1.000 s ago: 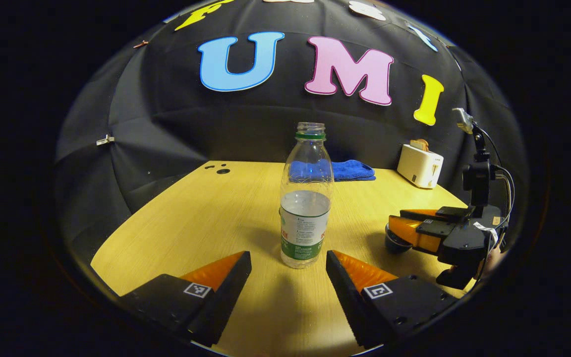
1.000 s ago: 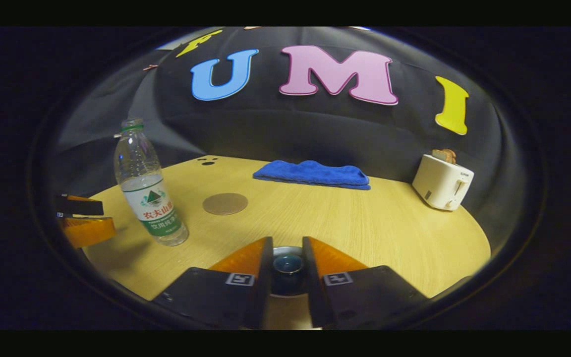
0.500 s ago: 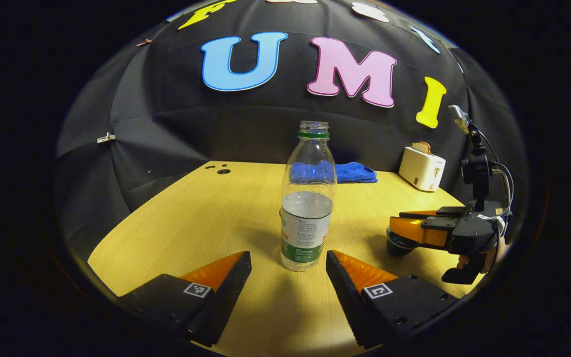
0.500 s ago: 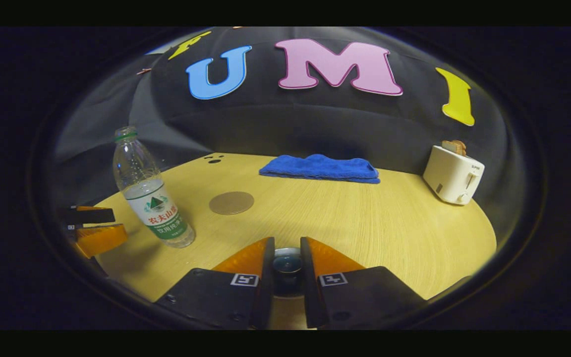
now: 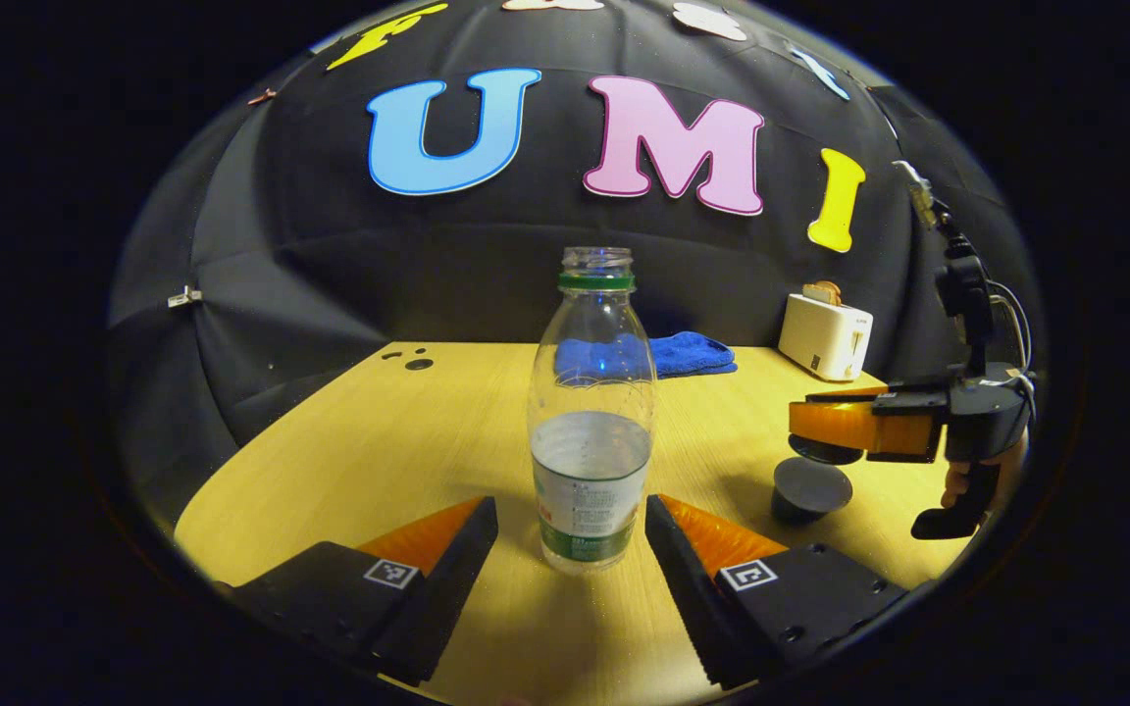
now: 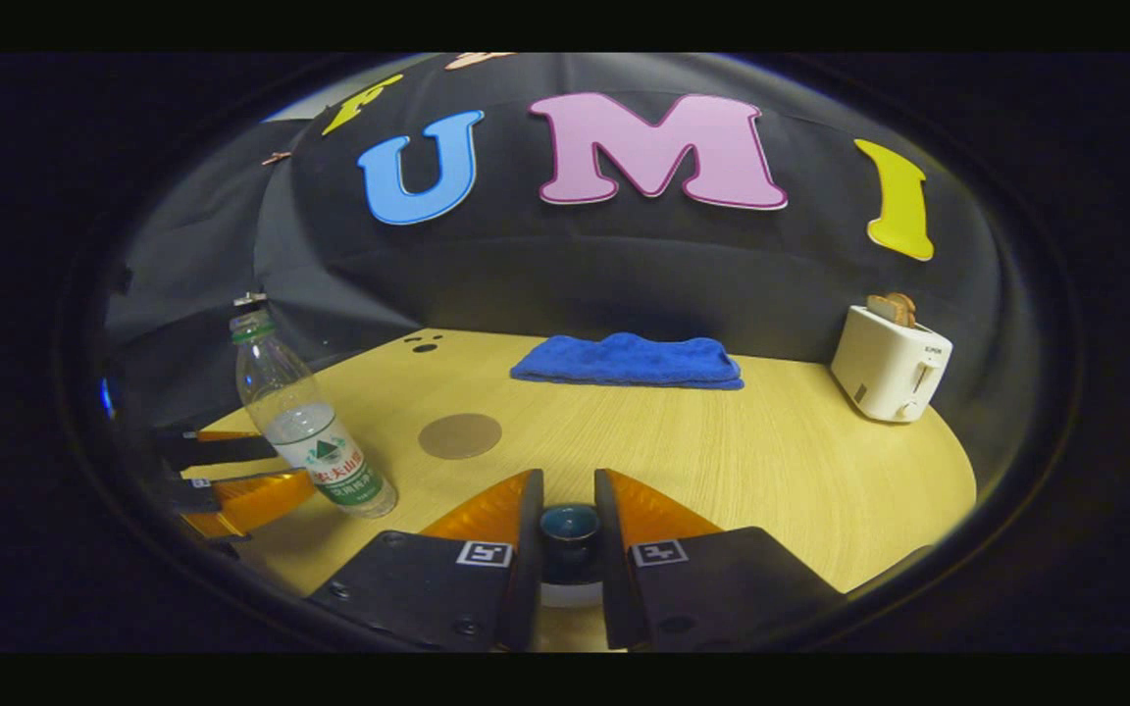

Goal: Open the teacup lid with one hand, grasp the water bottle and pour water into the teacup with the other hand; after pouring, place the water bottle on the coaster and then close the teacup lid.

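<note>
- Left gripper view: the left gripper (image 5: 571, 549) has its fingers spread wide, with nothing pressed between them. The uncapped water bottle (image 5: 591, 422) stands upright on the table (image 5: 369, 431) in the gap between the fingertips, touching neither.
- Ahead and to its right, the right gripper (image 5: 849, 427) holds the lid (image 5: 825, 449) in the air above the open teacup (image 5: 808, 490), clear of the rim.
- Right gripper view: the right gripper (image 6: 567, 510) is clamped on the lid's dark knob (image 6: 569, 524), both fingers pressing it.
- Ahead and to its left lies the round coaster (image 6: 459, 435), bare; farther left stands the water bottle (image 6: 315, 431), flanked by the left gripper (image 6: 231, 471).
- Judged progress: the lid is off. Grasping the bottle, pouring, setting it on the coaster and closing the cup all remain.
</note>
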`<state>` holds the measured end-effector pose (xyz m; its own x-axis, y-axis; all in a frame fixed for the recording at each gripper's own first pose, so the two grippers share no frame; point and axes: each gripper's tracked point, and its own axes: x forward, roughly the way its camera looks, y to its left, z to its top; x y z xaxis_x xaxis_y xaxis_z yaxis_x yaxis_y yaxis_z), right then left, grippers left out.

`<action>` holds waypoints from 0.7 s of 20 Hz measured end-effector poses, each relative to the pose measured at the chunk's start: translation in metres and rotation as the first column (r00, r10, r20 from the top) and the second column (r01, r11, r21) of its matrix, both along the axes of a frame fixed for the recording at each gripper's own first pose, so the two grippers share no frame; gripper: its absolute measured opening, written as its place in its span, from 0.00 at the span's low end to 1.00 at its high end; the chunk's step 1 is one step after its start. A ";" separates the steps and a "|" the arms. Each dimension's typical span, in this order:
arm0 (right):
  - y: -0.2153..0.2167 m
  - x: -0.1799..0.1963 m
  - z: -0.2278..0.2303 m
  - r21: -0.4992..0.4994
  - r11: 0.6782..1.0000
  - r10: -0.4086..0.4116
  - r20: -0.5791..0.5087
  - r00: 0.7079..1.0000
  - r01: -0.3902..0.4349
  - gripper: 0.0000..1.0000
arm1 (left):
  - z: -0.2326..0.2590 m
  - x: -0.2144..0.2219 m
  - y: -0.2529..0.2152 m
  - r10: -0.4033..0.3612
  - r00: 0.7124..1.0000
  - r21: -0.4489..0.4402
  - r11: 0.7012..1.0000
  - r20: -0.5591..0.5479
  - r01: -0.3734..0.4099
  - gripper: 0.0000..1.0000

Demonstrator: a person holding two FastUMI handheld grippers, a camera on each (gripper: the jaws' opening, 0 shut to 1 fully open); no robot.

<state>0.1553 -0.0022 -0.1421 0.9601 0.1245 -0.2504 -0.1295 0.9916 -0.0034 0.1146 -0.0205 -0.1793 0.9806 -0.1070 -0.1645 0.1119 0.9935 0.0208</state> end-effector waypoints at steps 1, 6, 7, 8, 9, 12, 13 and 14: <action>-0.006 -0.001 0.003 -0.002 1.000 -0.005 0.005 1.000 0.005 0.29 | 0.005 0.007 -0.002 -0.013 1.000 0.003 1.000 0.017 0.013 0.96; -0.034 -0.014 0.006 -0.006 0.999 -0.050 0.012 0.999 0.050 0.34 | 0.004 0.037 -0.019 -0.083 0.996 0.001 0.997 0.038 0.083 0.96; -0.042 -0.018 0.006 -0.007 0.998 -0.065 0.014 0.998 0.065 0.29 | 0.003 0.043 -0.022 -0.091 0.995 -0.004 0.996 0.036 0.091 0.96; -0.049 -0.022 0.006 -0.007 0.997 -0.082 0.017 0.997 0.082 0.29 | 0.000 0.046 -0.021 -0.094 0.995 0.000 0.996 0.033 0.094 0.96; -0.055 -0.025 0.005 -0.006 0.995 -0.101 0.023 0.995 0.101 0.29 | -0.001 0.051 -0.020 -0.092 0.995 0.006 0.996 0.036 0.092 0.95; -0.072 -0.036 -0.011 0.015 0.988 -0.153 0.014 0.988 0.153 0.29 | -0.008 0.059 -0.019 -0.096 0.995 0.012 0.995 0.021 0.096 0.93; -0.077 -0.040 -0.018 0.029 0.985 -0.171 0.001 0.985 0.171 0.29 | -0.010 0.061 -0.020 -0.103 0.995 0.020 0.995 0.015 0.103 0.89; -0.081 -0.044 -0.023 0.042 0.981 -0.187 -0.009 0.982 0.187 0.29 | -0.007 0.061 -0.021 -0.119 0.993 0.034 0.992 0.016 0.118 0.81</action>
